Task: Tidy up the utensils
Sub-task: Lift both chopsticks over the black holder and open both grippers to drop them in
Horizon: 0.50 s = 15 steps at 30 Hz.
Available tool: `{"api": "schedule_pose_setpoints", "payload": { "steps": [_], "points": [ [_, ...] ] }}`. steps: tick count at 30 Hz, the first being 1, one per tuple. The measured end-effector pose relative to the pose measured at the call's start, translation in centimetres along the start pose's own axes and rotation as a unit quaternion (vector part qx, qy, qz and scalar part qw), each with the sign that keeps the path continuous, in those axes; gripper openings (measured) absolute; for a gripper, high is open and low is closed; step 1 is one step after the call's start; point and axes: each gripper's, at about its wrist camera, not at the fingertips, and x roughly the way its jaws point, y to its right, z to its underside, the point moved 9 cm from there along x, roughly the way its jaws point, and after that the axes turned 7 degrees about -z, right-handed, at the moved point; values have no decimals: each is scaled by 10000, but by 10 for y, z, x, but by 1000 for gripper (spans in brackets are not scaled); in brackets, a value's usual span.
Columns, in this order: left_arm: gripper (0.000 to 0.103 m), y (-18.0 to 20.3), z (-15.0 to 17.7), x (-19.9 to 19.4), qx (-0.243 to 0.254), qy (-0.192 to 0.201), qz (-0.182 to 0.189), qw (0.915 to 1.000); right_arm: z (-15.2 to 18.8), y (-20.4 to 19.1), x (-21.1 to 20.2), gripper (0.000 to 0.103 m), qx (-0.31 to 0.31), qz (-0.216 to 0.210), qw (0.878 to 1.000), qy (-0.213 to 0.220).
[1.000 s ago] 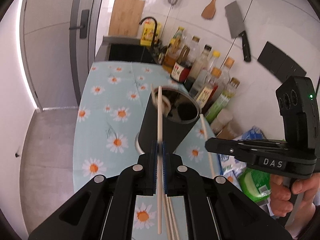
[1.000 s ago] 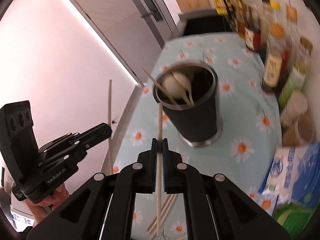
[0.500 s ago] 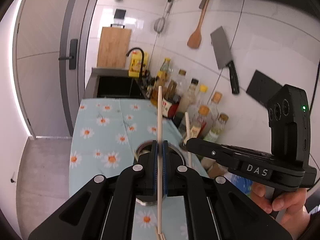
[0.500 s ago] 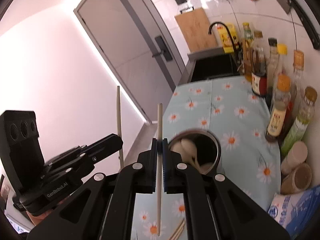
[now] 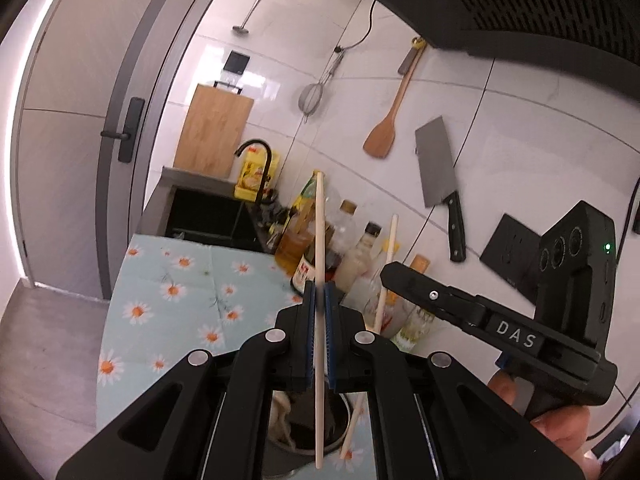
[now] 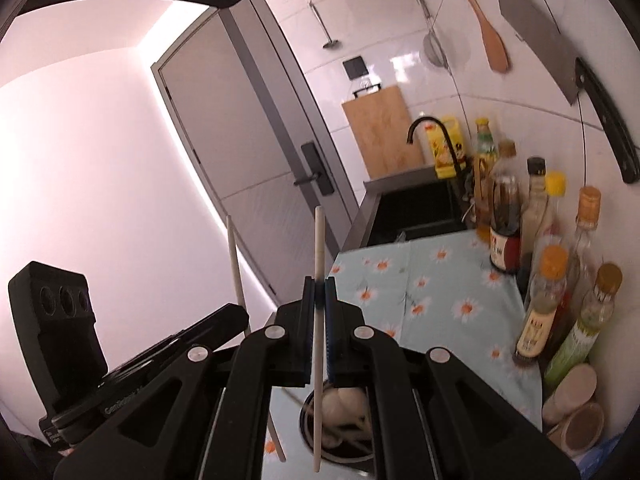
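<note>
My left gripper (image 5: pixel 319 294) is shut on a pale wooden chopstick (image 5: pixel 319 240) held upright, its lower end over the mouth of the dark metal utensil holder (image 5: pixel 308 436). My right gripper (image 6: pixel 319 290) is shut on a second chopstick (image 6: pixel 318 248), also upright, its lower end over the same holder (image 6: pixel 344 420), which holds a white spoon (image 6: pixel 344 404). The right gripper (image 5: pixel 394 276) shows in the left wrist view with its chopstick (image 5: pixel 387 264); the left gripper (image 6: pixel 236 320) and its chopstick (image 6: pixel 234 256) show in the right wrist view.
A daisy-print cloth (image 5: pixel 180 292) covers the counter. Several sauce bottles (image 6: pixel 536 280) line the wall side. A black sink (image 5: pixel 212 216) with a faucet lies beyond. A cleaver (image 5: pixel 438 172), wooden spatula (image 5: pixel 386 128) and strainer hang on the tiled wall.
Both grippers tilted upward and rose over the holder with their chopsticks. The holder slid down to the bottom edge of both views; the chopsticks now stand nearly vertical above its mouth.
</note>
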Motion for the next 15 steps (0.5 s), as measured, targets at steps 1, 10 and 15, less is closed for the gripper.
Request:
{"api": "schedule_pose_setpoints", "payload": {
  "steps": [1,10,15],
  "points": [
    [4,0,-2,3,-7,53,24,10000,-1,3,1,6,23,10,10000,31],
    [4,-2,11,31,-44,117,76,9999,-1,24,5,6,-61,253,9987,438],
    [4,-7,28,43,-10,-30,-47,10000,14,36,15,6,93,249,9991,322]
  ]
}}
